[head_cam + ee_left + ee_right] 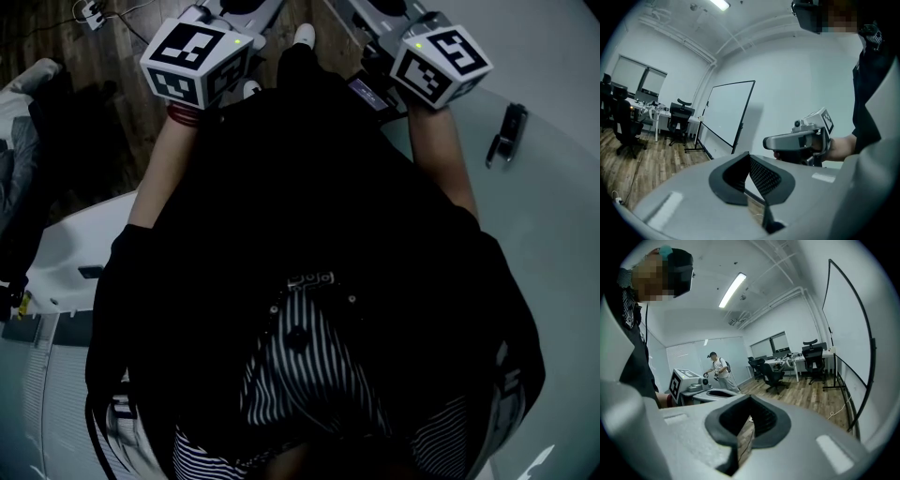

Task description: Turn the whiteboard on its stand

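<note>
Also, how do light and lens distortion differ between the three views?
Head view: dim, the person's dark clothing swallows the middle. Left gripper view: black fisheye corners, whiteboard sharp and nearly straight. Right gripper view: the whiteboard frame bows strongly near the edge; the ceiling lamp glares.

Whiteboard [726,112] on floor [647,164], desk [649,110] and chair [680,119] to its left

head view: looked steeply down the person's torso [309,187], left gripper [217,37] and right gripper [424,45] at top | left gripper view: faced distant whiteboard [726,117], centre-left | right gripper view: whiteboard nearer, right edge | shared: whiteboard, office chairs [678,115]
</note>
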Demonstrator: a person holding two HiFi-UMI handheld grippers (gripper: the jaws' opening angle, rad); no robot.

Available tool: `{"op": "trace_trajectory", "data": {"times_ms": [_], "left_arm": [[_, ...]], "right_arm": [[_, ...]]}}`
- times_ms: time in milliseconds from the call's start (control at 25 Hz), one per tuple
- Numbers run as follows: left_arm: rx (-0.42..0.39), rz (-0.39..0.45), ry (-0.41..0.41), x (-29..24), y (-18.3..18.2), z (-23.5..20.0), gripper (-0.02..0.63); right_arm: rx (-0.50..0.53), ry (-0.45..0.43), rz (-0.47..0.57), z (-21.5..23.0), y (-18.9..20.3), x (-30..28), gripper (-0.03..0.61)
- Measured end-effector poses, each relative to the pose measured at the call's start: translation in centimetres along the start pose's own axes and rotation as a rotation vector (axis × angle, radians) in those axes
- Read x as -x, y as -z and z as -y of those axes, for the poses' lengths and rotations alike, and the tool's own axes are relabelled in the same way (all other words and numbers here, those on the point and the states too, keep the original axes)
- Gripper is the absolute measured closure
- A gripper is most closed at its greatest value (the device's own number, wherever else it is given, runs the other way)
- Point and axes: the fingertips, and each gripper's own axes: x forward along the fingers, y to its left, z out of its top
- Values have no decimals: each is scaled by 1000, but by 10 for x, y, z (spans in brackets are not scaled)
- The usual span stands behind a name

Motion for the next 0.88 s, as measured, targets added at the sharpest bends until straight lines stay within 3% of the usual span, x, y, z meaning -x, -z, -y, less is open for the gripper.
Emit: {"op": "trace_trajectory", "data": {"times_ms": [160,440,880], "left_arm": [[-6,6,7,-28,-14,-6,627],[-23,-15,8,-128,-33,-27,627],[-30,-52,7,-212,-75,-19,627]], "right_arm": [[0,-3,14,28,-11,2,578],[-61,-9,34,136,-26,6,578],[-70,-32,44,204,-69,33,578]]}}
